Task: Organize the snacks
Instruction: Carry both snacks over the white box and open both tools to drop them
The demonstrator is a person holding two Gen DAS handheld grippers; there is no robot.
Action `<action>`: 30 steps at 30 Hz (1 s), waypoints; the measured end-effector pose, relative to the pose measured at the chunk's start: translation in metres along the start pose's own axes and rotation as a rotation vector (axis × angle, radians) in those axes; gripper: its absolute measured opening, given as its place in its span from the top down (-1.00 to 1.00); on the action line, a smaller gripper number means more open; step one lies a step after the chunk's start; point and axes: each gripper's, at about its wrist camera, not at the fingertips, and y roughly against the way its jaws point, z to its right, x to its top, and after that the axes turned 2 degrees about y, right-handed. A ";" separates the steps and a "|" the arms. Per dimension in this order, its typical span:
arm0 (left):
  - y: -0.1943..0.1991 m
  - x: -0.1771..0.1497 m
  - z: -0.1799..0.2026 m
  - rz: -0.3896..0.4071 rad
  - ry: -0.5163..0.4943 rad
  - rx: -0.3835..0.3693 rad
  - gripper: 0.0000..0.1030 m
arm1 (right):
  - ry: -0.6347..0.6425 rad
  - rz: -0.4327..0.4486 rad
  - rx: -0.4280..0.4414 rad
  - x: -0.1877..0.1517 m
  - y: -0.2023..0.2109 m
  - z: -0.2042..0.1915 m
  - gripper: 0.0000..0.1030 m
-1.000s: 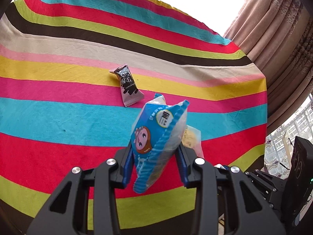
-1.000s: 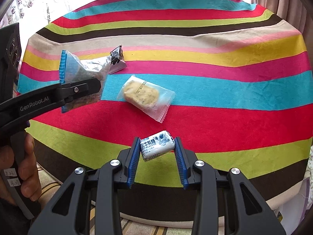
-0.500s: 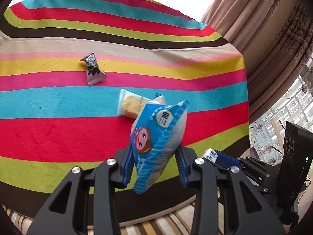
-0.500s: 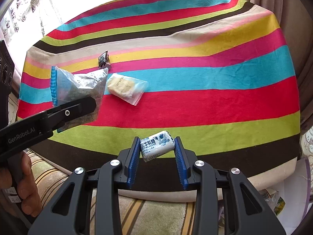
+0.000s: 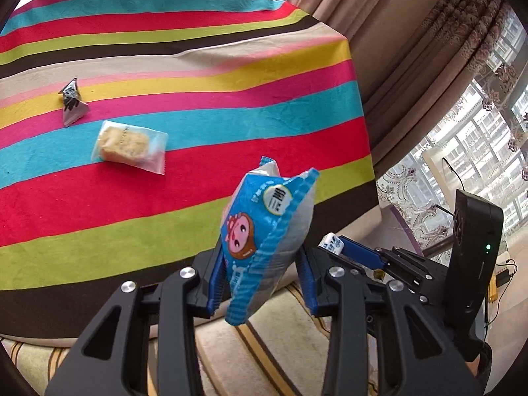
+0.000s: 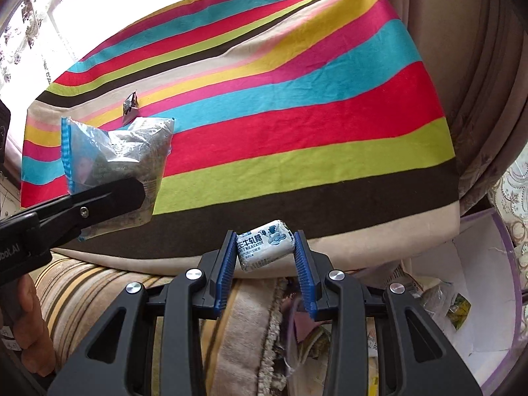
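Observation:
My left gripper [image 5: 260,274] is shut on a blue snack bag with a cartoon face [image 5: 264,231], held in the air past the near edge of the striped tablecloth [image 5: 198,76]. In the right wrist view that same bag [image 6: 115,161] shows its silvery back, pinched by the left gripper's black finger [image 6: 99,204]. My right gripper [image 6: 265,264] is shut on a small white milk candy [image 6: 265,244], also off the table's near edge. On the cloth lie a clear-wrapped biscuit [image 5: 130,147] and a small dark wrapped candy [image 5: 71,102].
Curtains [image 5: 412,49] hang to the right of the table. A striped rug [image 6: 99,297] covers the floor below. A white box with a purple rim [image 6: 478,280], holding some packets, stands at lower right. The right gripper with its candy [image 5: 333,242] shows in the left wrist view.
Both grippers, each still holding its snack, have drawn back from over the cloth to beyond the table's near edge, towards the right. The biscuit and dark candy stayed in place.

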 end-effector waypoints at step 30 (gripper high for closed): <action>-0.062 -0.035 0.122 -0.179 -0.233 -0.148 0.22 | -0.247 0.020 -0.146 -0.058 0.037 0.123 0.31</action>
